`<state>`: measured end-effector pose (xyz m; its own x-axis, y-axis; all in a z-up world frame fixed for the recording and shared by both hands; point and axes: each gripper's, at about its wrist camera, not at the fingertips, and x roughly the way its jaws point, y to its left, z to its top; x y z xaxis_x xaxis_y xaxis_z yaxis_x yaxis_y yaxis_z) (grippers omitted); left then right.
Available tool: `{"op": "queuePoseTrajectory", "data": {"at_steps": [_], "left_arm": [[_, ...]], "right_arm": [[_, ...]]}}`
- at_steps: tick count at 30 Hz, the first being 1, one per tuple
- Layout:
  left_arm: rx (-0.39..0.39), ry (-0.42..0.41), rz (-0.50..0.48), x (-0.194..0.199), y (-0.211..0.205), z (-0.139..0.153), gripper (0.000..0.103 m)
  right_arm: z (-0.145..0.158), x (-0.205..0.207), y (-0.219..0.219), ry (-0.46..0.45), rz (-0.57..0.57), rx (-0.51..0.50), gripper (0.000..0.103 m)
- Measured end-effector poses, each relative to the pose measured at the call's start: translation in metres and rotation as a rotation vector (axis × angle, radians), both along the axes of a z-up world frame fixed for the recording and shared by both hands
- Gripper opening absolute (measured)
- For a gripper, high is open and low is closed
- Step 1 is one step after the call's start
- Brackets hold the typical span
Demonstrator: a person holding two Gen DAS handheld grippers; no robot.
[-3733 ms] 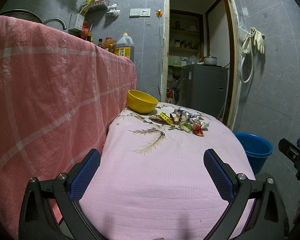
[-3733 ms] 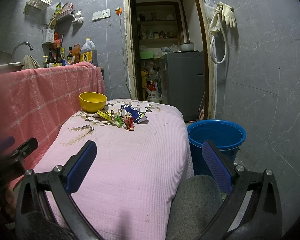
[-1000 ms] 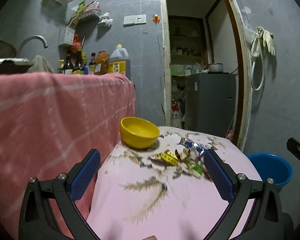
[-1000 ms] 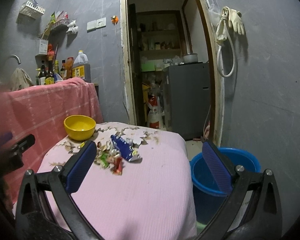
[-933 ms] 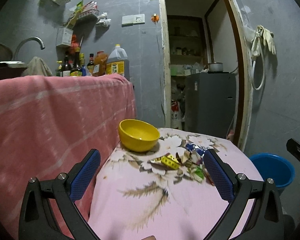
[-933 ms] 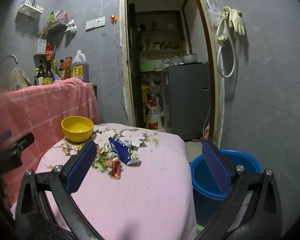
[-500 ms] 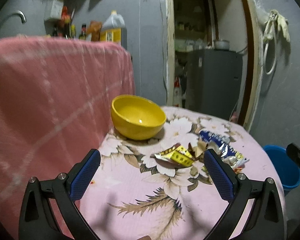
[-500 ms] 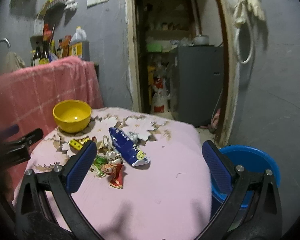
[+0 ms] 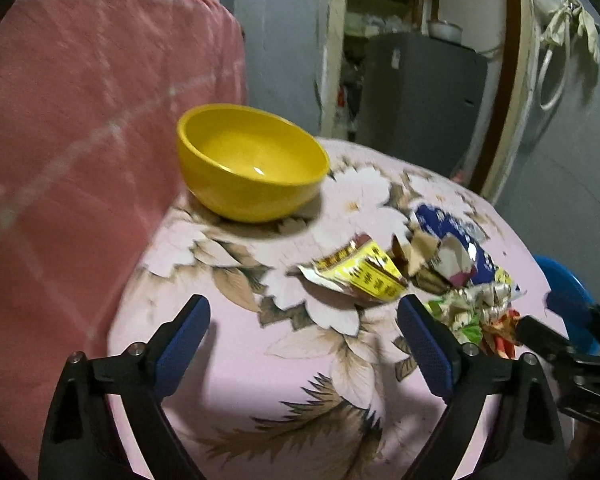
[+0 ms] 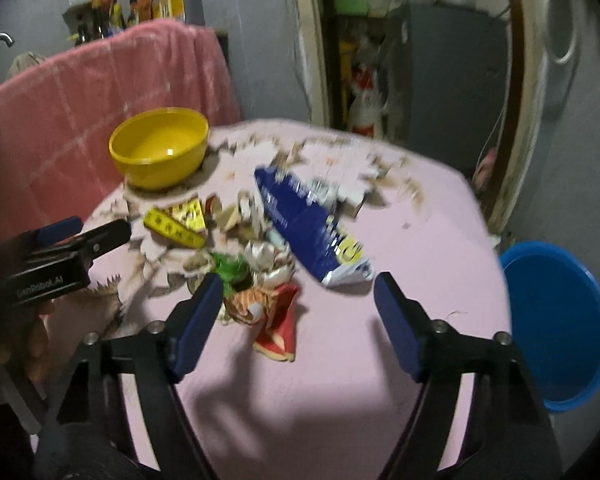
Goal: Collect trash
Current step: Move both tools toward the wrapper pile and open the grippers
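Tilting both tools down over the table, we have the left gripper (image 9: 302, 334) low in its frame with its jaws wide but closing, only bare floral cloth between the blue pads. Our right gripper (image 10: 298, 322) is closing too, spread wide, with the near edge of the trash just between its fingertips and nothing pinched.

Biggest thing in sight is the pink floral tablecloth (image 10: 340, 380), filling the lower half of both views. A pink checked cloth (image 9: 80, 120) drapes high across the left of each frame. A doorway (image 10: 400, 40) opens at the upper centre onto a cluttered back room.

At right in the right wrist view stands the blue bucket (image 10: 560, 320), its whole mouth showing; the left wrist view catches only a sliver of it (image 9: 564, 300) at the right edge. The yellow bowl (image 9: 252, 160) sits upper centre-left on the table.

The trash pile (image 10: 260, 256) lies mid-frame: a long blue wrapper (image 10: 308, 224), a yellow wrapper (image 9: 360, 276), then crumpled green, silver and red scraps. The red wrapper (image 10: 278, 328) shows clearly only in the right wrist view, just beside the left pad.

That view also shows the left gripper from the side at the left edge; bottles (image 10: 112, 12) stand upper left.
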<state>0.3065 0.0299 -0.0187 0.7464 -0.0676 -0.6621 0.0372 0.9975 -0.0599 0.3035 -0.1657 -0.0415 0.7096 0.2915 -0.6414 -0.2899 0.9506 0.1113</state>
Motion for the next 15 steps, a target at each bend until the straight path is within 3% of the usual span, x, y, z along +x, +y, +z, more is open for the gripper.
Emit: {"op": "queuePoseTrajectory", "data": {"at_steps": [3,8,15], "left_arm": [[-0.015,0.035,-0.039,0.001,-0.004,-0.005,0.079],[-0.015,0.077,-0.099,-0.001,-0.016,-0.012,0.068],[-0.012,0.087,-0.167,-0.001,-0.03,-0.014,0.067]], "right_arm": [[-0.012,0.013,0.003,0.078,0.025,0.008,0.093],[-0.019,0.02,0.004,0.124,0.053,0.031,0.073],[-0.021,0.023,-0.006,0.148,0.06,0.104,0.06]]}}
